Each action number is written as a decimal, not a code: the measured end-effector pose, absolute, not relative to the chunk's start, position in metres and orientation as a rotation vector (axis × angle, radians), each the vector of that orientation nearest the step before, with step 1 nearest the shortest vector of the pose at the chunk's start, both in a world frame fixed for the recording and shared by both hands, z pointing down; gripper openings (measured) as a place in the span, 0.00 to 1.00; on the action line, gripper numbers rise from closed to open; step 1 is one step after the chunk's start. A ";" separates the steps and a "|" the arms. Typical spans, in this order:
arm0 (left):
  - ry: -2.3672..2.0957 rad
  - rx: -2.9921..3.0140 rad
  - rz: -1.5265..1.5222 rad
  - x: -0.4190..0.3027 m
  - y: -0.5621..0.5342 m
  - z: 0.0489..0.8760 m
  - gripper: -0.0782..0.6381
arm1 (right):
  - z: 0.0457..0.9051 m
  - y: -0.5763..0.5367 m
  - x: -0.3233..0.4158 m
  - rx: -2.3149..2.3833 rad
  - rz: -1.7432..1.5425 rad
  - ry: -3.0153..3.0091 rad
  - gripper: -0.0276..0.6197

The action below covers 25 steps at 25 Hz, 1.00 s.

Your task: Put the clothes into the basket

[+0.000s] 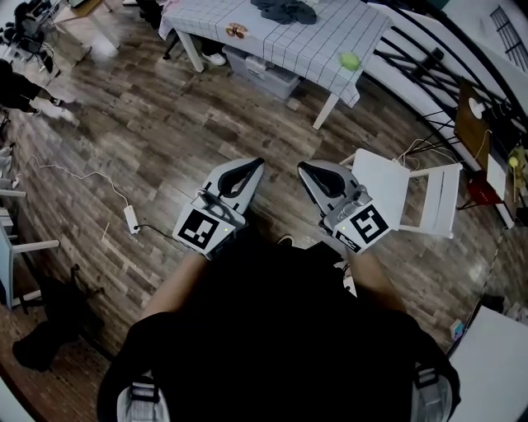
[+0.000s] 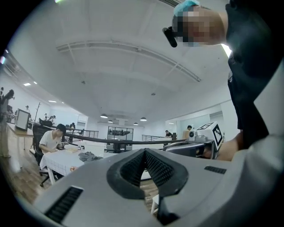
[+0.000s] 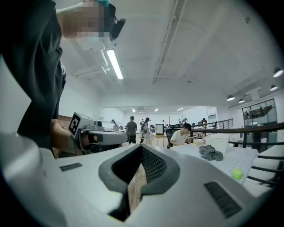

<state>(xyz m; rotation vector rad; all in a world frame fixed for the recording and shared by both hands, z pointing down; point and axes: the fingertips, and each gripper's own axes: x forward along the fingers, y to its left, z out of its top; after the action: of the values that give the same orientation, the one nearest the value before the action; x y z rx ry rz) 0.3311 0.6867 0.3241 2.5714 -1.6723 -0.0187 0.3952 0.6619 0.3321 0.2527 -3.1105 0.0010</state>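
**Wood-floored office, both tools empty**

Dark plank floor (image 1: 157,140), open office.
- Table (image 1: 326,45) under a white checked cloth, at the far side.
- White chair (image 1: 388,185), beside the right gripper (image 1: 304,166).
- Clear bin (image 1: 266,74) under the table.
- Left gripper (image 1: 257,162) and right gripper, side by side, each clenched on nothing.
- Grey clothes (image 1: 285,10) heaped on the tabletop, well apart from both tools.
- Green ball (image 1: 351,60) near the table's corner.

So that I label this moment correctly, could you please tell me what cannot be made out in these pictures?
Dark grey crumpled clothes: head view, cut off by the top edge; how many pieces is unclear.
Clear plastic box under the white checked table: head view, the tablecloth hides its contents.
Small brown object on that table: head view, too small to identify.
Basket: none recognisable in any view.
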 end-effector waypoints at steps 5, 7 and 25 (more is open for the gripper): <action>-1.650 2.602 -0.020 0.284 0.649 0.327 0.11 | 0.333 0.627 0.350 0.279 -0.009 -3.094 0.07; -1.629 2.614 -0.025 0.264 0.633 0.327 0.11 | 0.333 0.612 0.328 0.290 -0.006 -3.084 0.07; -1.462 2.675 -0.026 0.117 0.546 0.330 0.11 | 0.336 0.529 0.173 0.433 0.044 -3.055 0.07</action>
<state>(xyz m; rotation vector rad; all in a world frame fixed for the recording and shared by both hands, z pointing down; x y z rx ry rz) 0.1167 0.5460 0.3297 2.6751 -1.4619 -0.0263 0.1733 0.5289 0.3365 0.4329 -3.0552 0.0438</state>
